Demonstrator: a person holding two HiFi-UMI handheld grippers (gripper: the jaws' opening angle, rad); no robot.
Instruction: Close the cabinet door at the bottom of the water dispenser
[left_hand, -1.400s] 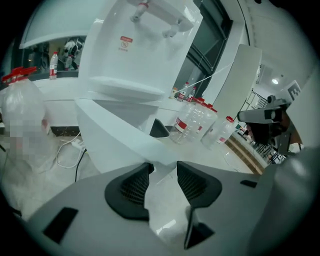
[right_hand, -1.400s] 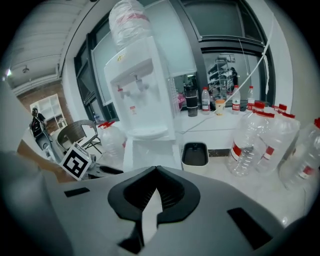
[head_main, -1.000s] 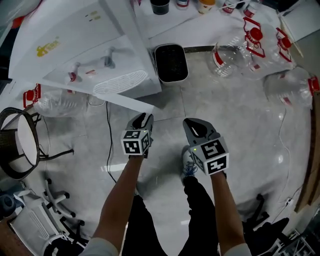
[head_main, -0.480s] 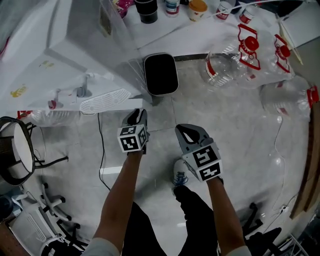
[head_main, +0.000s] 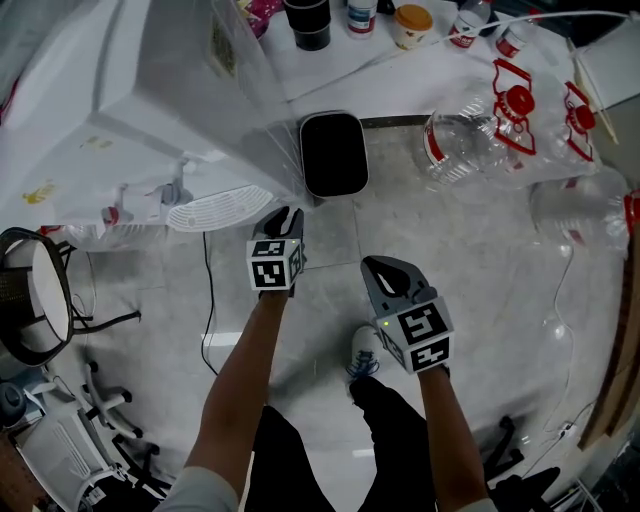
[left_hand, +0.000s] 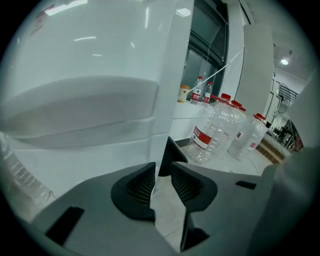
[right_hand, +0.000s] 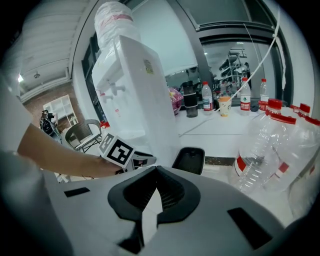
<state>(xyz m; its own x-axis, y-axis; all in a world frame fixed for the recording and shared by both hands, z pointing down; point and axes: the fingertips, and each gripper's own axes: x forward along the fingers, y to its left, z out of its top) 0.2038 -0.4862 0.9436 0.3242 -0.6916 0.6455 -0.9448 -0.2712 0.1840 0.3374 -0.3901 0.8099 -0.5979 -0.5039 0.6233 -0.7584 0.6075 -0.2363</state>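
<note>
Your left tool (head_main: 281, 218) is down at the foot of the water dispenser (head_main: 150, 90), just under its white drip tray (head_main: 217, 208), pointing at the lower front. From the left gripper view, the cabinet door (left_hand: 75, 160) is the white panel filling the left side below the curved ledge, right in front of your tips. Its right-hand edge runs down to just above the left pad. Whether the panel sits flush with the body I cannot tell from here.

The jaws of that tool have just been closing. They now stand a narrow slit apart, with nothing between the pads and only floor showing through, so it is released.

Your right tool (head_main: 386, 272) hangs to the right, well apart from the dispenser, above your shoe (head_main: 362, 350). It is clenched, tips together, with nothing in it.

Beside the dispenser's right corner a black bin (head_main: 333, 152) stands on the floor. Big empty water jugs (head_main: 470, 130) with red labels lie further right. The counter (head_main: 420, 60) behind carries cups and small bottles. A chair (head_main: 35, 290) stands at far left, and a cable (head_main: 207, 290) trails across the tiles.
</note>
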